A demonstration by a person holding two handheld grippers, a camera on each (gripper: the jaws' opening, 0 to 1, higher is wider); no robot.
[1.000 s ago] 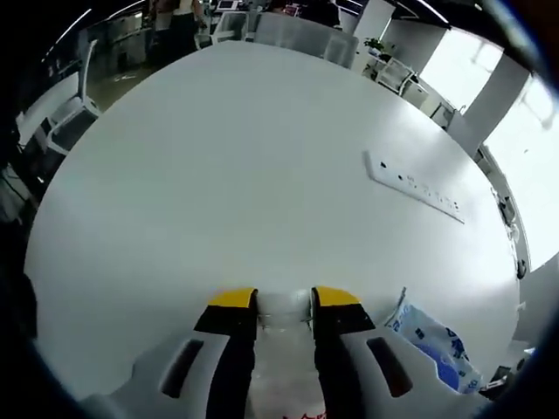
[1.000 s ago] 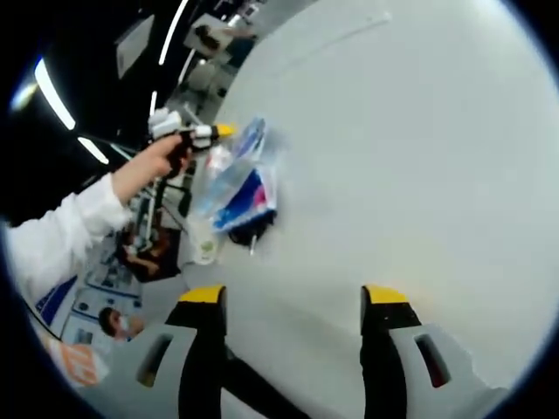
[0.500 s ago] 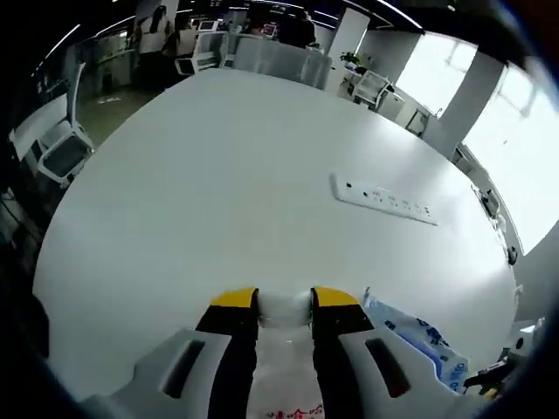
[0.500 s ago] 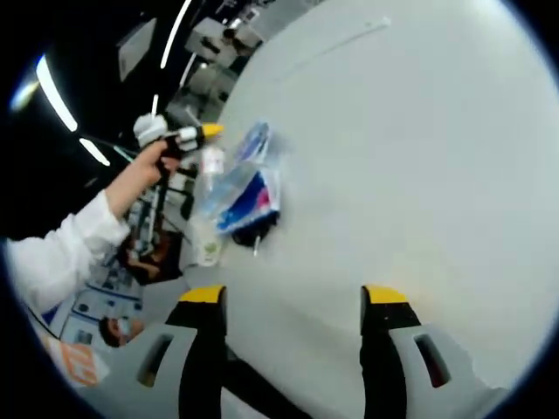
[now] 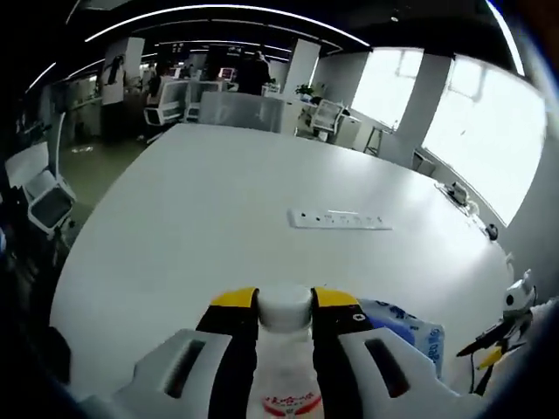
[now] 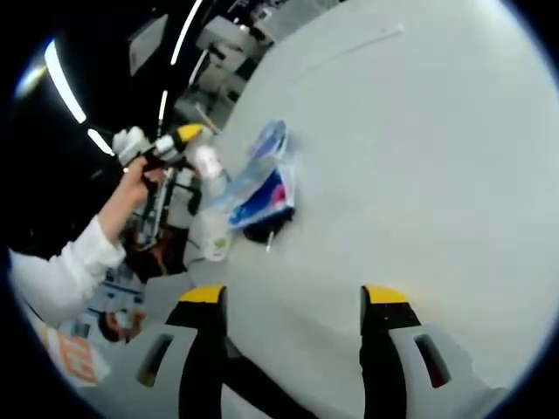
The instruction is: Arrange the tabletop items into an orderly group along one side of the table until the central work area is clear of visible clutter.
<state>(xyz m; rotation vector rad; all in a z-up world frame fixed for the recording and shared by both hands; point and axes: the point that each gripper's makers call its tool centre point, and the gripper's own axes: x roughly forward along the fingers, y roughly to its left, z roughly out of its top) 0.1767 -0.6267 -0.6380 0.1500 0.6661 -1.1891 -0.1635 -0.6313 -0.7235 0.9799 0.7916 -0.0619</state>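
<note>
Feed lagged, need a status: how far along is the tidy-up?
Done: the middle of the table looks bare apart from a power strip. In hand: the left gripper is shut on a white-capped bottle. Left: place the bottle by the blue packet near the edge. The right gripper is open, holding nothing.

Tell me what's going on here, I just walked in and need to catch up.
A person is tidying a large white table with a gripper in each hand. The left gripper is shut on a white-capped bottle, held up near the table's edge beside a blue-and-white plastic packet. The right gripper is open, its jaws apart over bare tabletop. A white power strip lies farther out on the table.
</note>
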